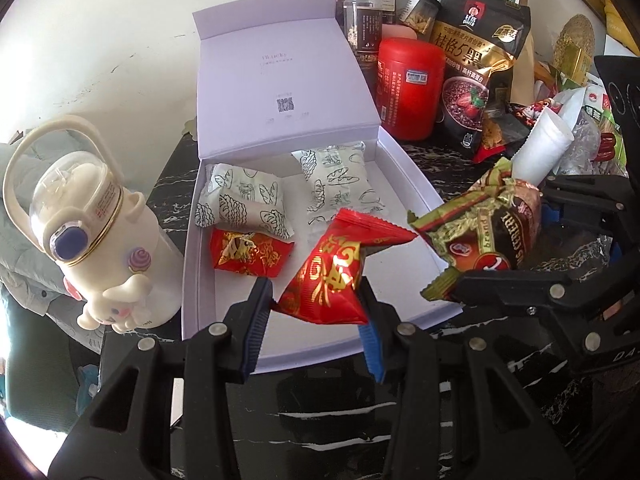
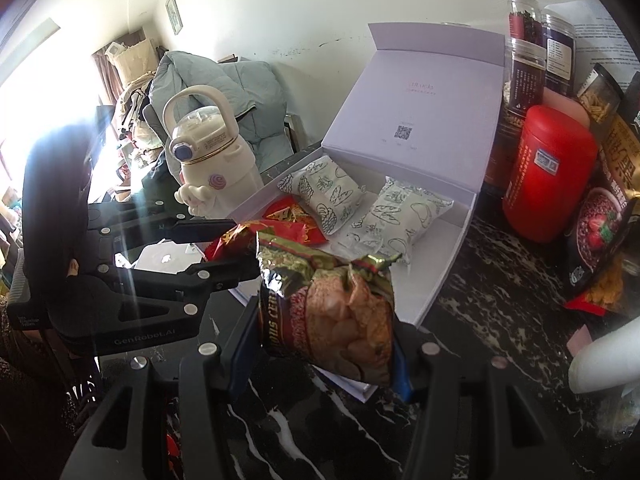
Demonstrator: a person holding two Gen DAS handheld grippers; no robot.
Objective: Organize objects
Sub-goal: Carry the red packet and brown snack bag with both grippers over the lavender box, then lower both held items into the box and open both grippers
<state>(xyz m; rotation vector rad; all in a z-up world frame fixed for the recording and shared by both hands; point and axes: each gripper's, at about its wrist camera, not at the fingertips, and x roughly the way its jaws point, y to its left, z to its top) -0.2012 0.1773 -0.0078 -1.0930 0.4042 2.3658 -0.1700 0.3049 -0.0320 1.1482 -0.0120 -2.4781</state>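
Partly done: three white printed snack packs and one red packet already in the open lavender box, left gripper clamping a red snack packet and right gripper a green-gold cereal-snack pouch above its front edge, bench clutter unsorted.

Snack packets in box

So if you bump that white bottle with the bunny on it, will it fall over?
Quite possibly. The white bottle looks tall for its base, with a big loop handle on top, so a push up high may tip it. The toy figure clipped low on its side might catch. Its smooth, rounded body would probably roll once down.
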